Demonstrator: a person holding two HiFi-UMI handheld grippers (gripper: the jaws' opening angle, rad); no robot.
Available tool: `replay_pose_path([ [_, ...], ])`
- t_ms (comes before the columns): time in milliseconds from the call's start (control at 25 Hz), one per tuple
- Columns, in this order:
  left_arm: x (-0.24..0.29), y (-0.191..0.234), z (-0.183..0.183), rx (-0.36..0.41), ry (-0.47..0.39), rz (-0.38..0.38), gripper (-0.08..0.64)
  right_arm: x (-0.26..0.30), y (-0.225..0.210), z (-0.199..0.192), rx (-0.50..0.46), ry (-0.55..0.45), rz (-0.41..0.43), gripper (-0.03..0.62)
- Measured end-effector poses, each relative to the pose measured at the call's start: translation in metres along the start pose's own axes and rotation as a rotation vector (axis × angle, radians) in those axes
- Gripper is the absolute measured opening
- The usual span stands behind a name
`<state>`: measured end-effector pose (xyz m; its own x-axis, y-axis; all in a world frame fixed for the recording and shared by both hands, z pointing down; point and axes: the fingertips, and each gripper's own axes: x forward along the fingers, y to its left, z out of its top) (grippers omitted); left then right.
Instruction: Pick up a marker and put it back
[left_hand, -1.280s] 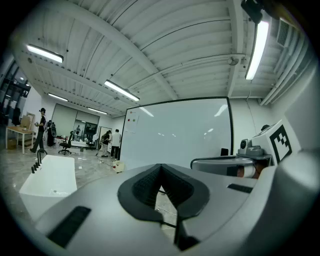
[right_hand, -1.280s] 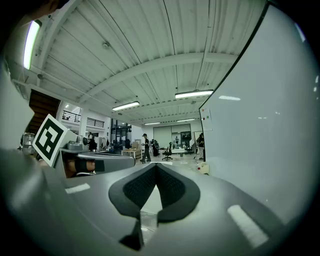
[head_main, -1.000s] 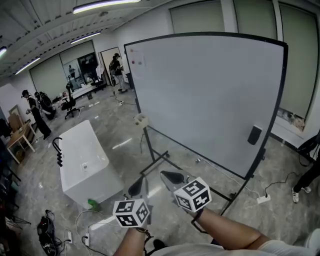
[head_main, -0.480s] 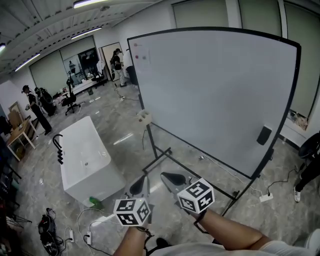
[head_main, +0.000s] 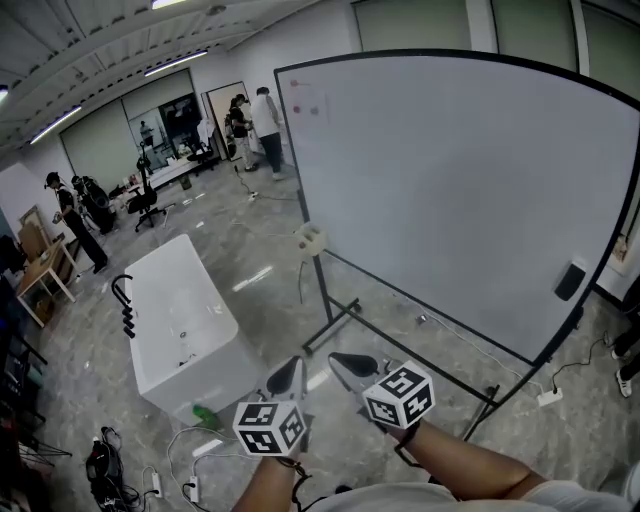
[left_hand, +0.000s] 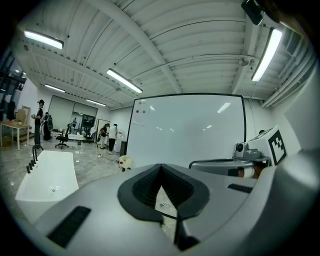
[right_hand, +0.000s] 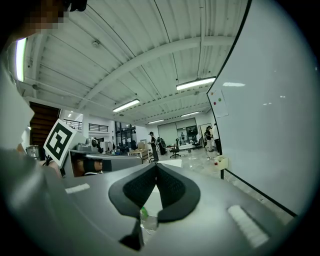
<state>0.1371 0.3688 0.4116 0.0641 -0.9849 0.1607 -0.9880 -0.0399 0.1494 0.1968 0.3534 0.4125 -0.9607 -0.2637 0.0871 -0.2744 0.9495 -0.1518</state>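
Note:
A large whiteboard (head_main: 470, 190) on a black wheeled stand fills the right of the head view. A small cream holder (head_main: 311, 238) hangs at its lower left corner; it also shows in the left gripper view (left_hand: 125, 161), with a red bit in it, and in the right gripper view (right_hand: 220, 162). No marker can be made out clearly. A black eraser (head_main: 570, 281) sticks to the board's lower right. My left gripper (head_main: 290, 368) and right gripper (head_main: 340, 360) are held side by side near my body, well short of the board. Both are shut and hold nothing.
A white tub (head_main: 175, 320) with a black tap stands on the floor to the left. A green bottle (head_main: 205, 413) and cables lie near it. The stand's black feet (head_main: 345, 310) reach toward me. People stand far back left and beside the board's far edge.
The whiteboard has slid rightward and grown larger in the head view. A person in white now shows beside its far edge. Both grippers stay shut and together.

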Motion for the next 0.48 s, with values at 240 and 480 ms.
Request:
replay_pose_path([
  [240, 0.022, 0.053, 0.016, 0.040, 0.018, -0.031, 0.002, 0.061, -0.012, 0.011, -0.004, -0.021, -0.040, 0.003],
  [480, 0.058, 0.096, 0.015, 0.013, 0.035, -0.026, 0.002, 0.102, -0.044, 0.007, -0.001, -0.007, -0.065, 0.003],
])
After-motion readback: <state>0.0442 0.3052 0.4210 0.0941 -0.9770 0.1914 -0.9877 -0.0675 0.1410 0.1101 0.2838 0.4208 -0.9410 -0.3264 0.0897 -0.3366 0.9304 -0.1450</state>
